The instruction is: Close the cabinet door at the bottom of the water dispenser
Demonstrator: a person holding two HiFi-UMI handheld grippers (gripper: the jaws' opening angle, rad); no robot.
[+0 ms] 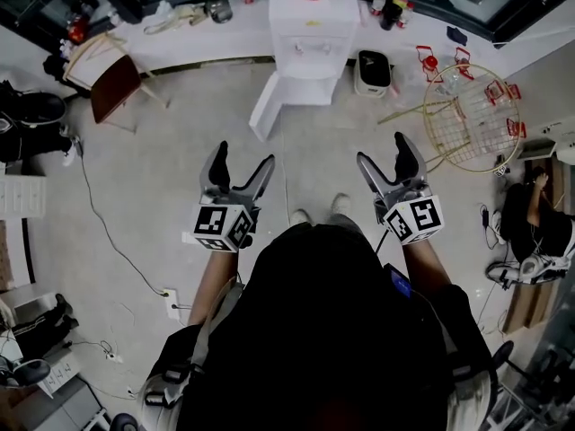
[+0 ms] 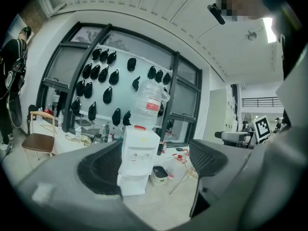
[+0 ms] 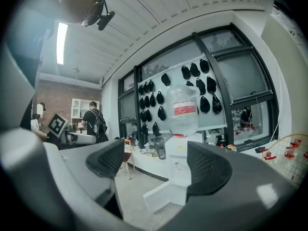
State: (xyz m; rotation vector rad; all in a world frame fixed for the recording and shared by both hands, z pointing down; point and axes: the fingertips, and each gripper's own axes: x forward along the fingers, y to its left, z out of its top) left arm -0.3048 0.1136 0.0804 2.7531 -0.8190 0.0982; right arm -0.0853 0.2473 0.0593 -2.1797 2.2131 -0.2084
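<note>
Grey floor (image 1: 180, 205). At 12 o'clock a white dispenser (image 1: 310, 39) stands against a cluttered window surface (image 1: 198, 43), its door (image 1: 268, 106) swung out. Left gripper (image 1: 244, 155) and right gripper (image 1: 383, 148) are well apart from it, jaws spread and empty.

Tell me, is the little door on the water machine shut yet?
Not yet. Nothing looks done: the cabinet door under the water dispenser stands swung open. In hand: the left gripper and right gripper are both open and empty, pointed toward the dispenser but well short of it. Left to do: step closer, reach the door and push it shut.
</note>
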